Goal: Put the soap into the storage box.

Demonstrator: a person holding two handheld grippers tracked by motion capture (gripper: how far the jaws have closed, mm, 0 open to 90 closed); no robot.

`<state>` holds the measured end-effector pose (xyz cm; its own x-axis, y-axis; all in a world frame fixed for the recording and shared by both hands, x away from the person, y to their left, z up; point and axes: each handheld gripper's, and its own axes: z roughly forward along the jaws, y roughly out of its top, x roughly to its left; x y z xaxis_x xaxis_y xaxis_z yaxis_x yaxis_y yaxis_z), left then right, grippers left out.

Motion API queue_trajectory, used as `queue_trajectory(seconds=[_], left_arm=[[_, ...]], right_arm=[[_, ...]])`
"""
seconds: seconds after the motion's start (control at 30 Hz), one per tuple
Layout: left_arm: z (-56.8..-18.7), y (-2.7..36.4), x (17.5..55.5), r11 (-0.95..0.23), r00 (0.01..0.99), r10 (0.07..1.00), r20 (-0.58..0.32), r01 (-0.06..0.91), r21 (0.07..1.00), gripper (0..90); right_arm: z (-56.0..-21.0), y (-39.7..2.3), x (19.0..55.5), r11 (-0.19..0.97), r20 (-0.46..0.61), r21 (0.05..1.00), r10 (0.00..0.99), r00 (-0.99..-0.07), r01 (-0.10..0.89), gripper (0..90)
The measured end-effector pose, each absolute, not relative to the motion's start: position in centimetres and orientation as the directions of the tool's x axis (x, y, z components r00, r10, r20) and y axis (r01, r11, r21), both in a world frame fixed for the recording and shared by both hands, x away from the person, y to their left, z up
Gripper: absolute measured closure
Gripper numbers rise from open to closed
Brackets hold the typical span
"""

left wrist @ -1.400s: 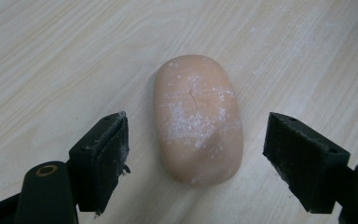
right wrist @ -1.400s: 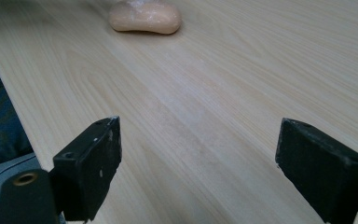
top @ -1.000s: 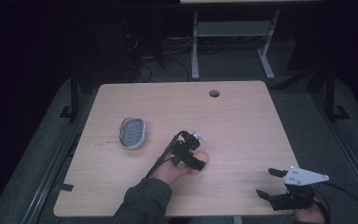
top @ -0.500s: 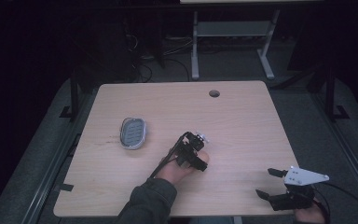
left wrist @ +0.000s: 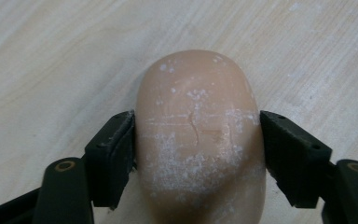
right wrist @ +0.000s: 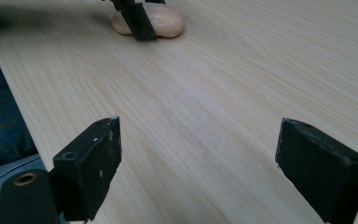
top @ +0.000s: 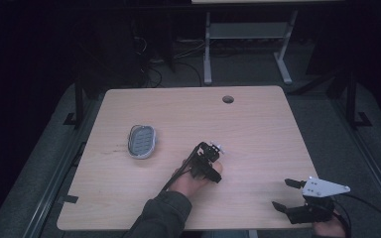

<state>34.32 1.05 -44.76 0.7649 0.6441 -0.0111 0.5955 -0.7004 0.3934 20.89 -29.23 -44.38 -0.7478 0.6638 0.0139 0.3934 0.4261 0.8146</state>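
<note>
Both jaws of left claw (left wrist: 196, 144) pinch the soap bar (left wrist: 198, 140) sitting between them.

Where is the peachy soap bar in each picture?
High view: the soap bar peeks out near the table's middle, under the left claw.
Left gripper view: it sits in the centre, squeezed between the two black jaws.
Right gripper view: it lies at the top, left of centre, with a black jaw across it.
Shared landmark: the pale wooden table.

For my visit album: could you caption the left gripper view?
The left gripper clamps a flour-dusted, peach-coloured bar of soap from both sides on the pale wooden table.
</note>
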Motion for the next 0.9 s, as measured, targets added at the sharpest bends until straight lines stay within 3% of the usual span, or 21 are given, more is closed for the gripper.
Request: queue_trajectory(seconds=[0.53, 0.9], left_arm=[[-44.8, 1.2, 34.0, -0.673, 0.733, 0.68, 0.02, 0.614, 0.413, 32.3], [-43.7, 1.8, 34.0, -0.638, 0.725, 0.687, -0.037, 0.628, 0.445, 32.4]], right_arm=[[-44.3, -29.3, 20.9, 0.427, 0.006, 0.818, 0.663, -0.748, 0.386, 13.8], [-44.3, -29.3, 20.9, 0.427, 0.005, 0.818, 0.665, -0.747, 0.385, 13.8]])
